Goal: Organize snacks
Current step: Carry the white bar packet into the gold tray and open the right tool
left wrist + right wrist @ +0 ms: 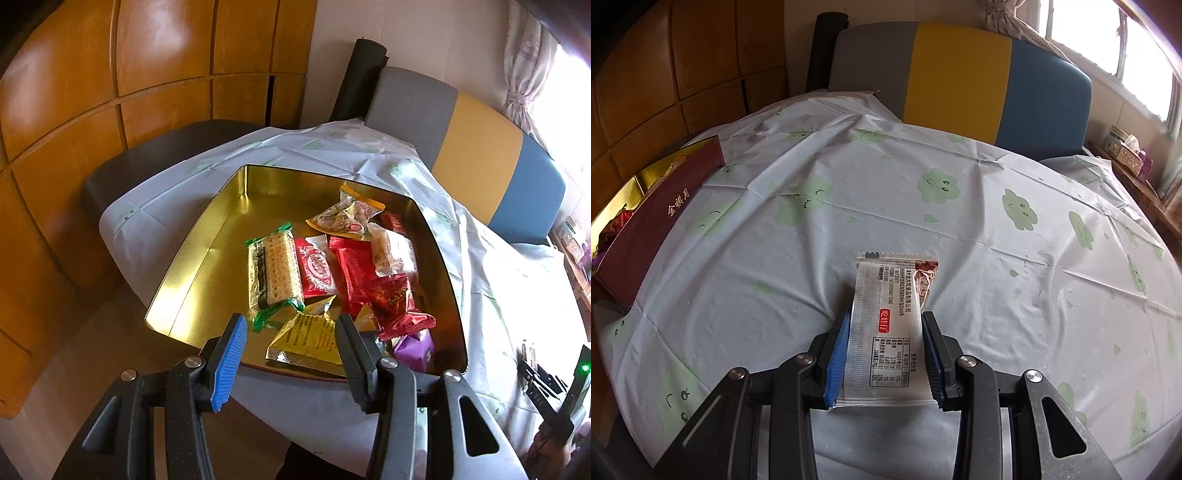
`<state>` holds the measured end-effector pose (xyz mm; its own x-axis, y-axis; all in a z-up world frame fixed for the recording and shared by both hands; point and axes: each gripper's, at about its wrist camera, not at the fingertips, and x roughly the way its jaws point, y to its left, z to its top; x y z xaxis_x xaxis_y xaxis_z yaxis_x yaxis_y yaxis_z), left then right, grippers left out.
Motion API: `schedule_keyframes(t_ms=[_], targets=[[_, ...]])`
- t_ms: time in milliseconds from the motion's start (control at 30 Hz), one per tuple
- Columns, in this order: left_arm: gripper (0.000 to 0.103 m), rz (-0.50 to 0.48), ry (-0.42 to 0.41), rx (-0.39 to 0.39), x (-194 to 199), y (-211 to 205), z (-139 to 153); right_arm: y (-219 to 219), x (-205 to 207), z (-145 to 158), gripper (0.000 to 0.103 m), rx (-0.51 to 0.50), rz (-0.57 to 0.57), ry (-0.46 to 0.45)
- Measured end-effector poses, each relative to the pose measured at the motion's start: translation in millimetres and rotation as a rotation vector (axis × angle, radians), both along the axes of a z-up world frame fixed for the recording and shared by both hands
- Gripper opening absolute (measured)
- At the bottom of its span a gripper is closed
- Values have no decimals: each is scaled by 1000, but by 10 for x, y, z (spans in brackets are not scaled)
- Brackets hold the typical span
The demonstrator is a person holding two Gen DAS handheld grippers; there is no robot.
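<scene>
The right gripper point(884, 343) is clenched on a white snack packet point(886, 332), pinched lengthwise between its jaws over the tablecloth point(960, 240), probably for carrying to the gold tin point(229, 206); the left gripper point(291, 332) hangs released, jaws straddling a yellow packet point(310, 336) without apparently touching it

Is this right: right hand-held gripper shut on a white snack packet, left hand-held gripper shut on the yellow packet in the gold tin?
Not quite. The left hand-held gripper is open, nothing clamped, per the left wrist view; the yellow packet lies in the gold tin. Right hand-held gripper is shut on the white snack packet.
</scene>
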<state>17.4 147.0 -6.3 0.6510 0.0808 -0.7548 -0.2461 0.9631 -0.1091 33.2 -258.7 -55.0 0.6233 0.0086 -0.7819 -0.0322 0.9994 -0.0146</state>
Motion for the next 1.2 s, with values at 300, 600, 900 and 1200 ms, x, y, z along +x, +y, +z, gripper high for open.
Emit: schedule_keyframes(t_ms=[300,600,900,1200], targets=[[50,35,-5,7,-31,133,-16,81,152,335,34,103,20,60],[50,93,-23,18,-50,295,9,1366,341,964,34,194,375,4],[51,132,-22,14,-56,430,-22,2702,664,928,34,253,574,78],[51,157,-7,6,-37,514,-103,3034,842,295,39,185,575,210]])
